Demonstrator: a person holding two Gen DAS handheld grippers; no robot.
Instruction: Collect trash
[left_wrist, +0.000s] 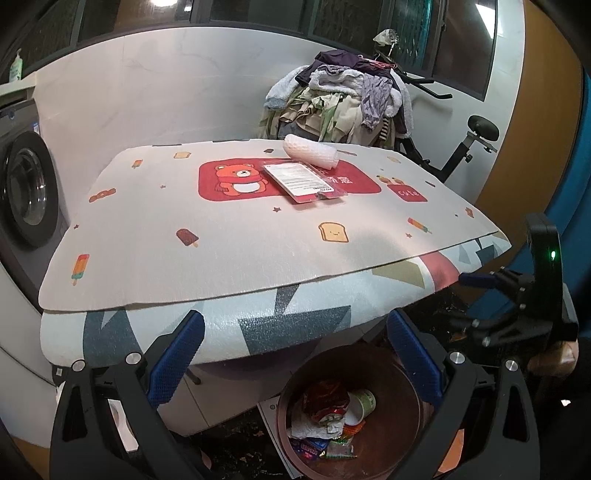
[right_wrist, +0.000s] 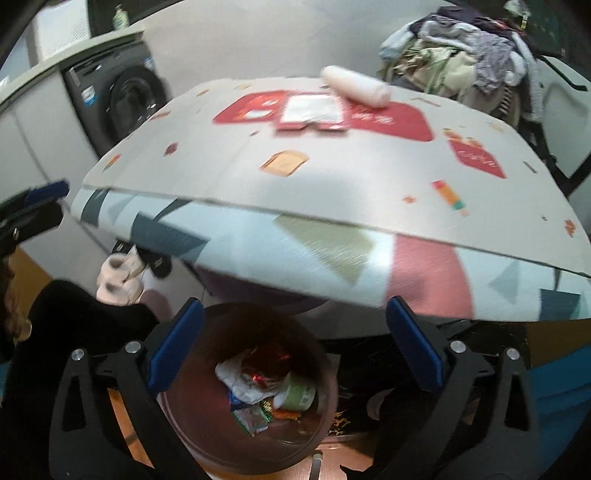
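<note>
Laundry-room corner: table with a cartoon-print mat (left_wrist: 236, 236) on top, its near edge overhanging a brown trash bin (right_wrist: 192, 413) on the floor. Right gripper (right_wrist: 295, 347) jaws spread wide, nothing between them, hanging right over the bin mouth, just below the table's front edge. Bin holds crumpled wrappers (right_wrist: 258, 384), a green paper cup (right_wrist: 299, 391), white tissue. Left gripper (left_wrist: 295, 354) also wide and empty, beside the right one, aimed at the same front edge with the bin (left_wrist: 406, 406) below it. Uncollected on the mat, toward the far side: flat red-edged blister pack (left_wrist: 301, 181) and a white foam net sleeve (left_wrist: 310, 151) touching its far corner. Mat area between that trash and the near edge is bare. Washing machine (left_wrist: 26, 188) close on the left, clothes pile (left_wrist: 340, 103) and exercise bike (left_wrist: 476, 140) behind the far right corner. A person's dark sleeve (right_wrist: 74, 325) sits left of the bin.
</note>
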